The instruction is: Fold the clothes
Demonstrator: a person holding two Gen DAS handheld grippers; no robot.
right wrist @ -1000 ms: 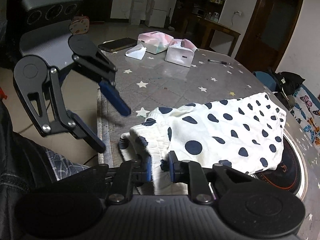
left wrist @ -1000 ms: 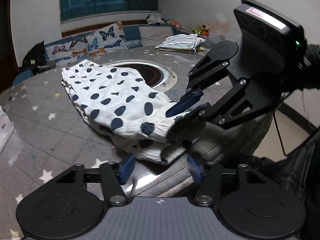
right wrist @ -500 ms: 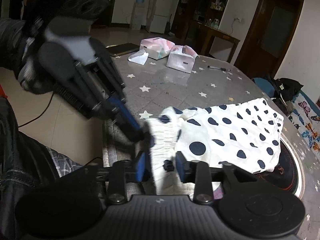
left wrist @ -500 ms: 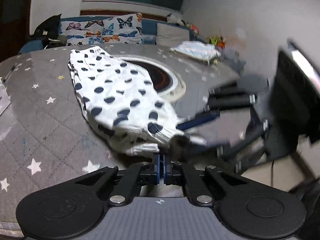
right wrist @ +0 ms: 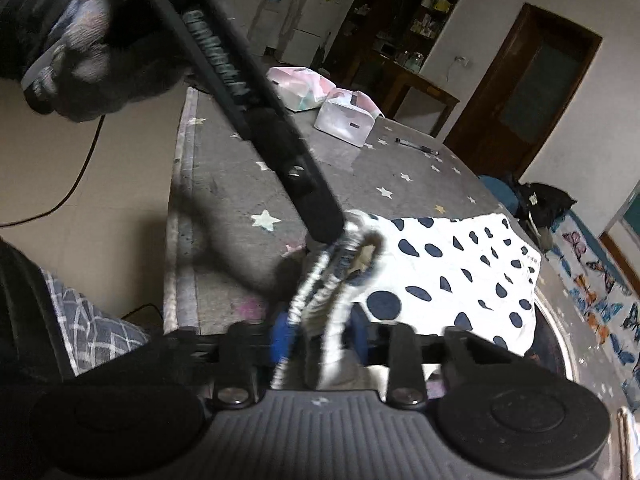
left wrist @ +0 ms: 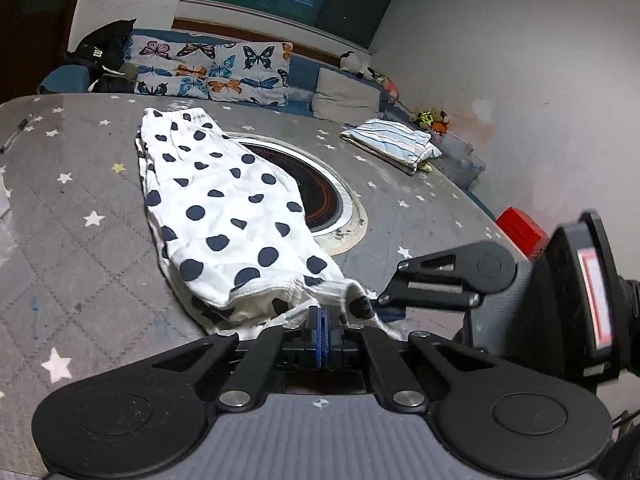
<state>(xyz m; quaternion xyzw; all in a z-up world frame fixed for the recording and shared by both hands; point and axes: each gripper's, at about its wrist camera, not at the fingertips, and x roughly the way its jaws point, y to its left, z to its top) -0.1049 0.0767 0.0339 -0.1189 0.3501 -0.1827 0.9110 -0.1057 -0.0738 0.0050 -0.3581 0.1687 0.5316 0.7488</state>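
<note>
Left wrist view. Left claw (left wrist: pixel 322 330): blue pads pressed together, apparently pinching the near hem of the polka-dot garment (left wrist: pixel 224 208). Garment: lies flat, long axis running straight away from the claw toward the far edge, partly covering the round inset burner (left wrist: pixel 344 216). Right claw (left wrist: pixel 362 306): comes in from the right onto the same hem, just beside the left one. Surface (left wrist: pixel 60 240): grey quilted cover with stars. Also: folded striped cloth (left wrist: pixel 394 146) far right; butterfly cushions (left wrist: pixel 208 70) behind.

Right wrist view. Right claw (right wrist: pixel 320 336): pads part-way apart, bunched hem between them; grip uncertain, blurred. Garment (right wrist: pixel 452 276) extends forward and right. Left claw's arm crosses diagonally, tip at the hem. Both equally near. Also: tissue boxes (right wrist: pixel 344 116), pen (right wrist: pixel 416 146), door (right wrist: pixel 532 92).
</note>
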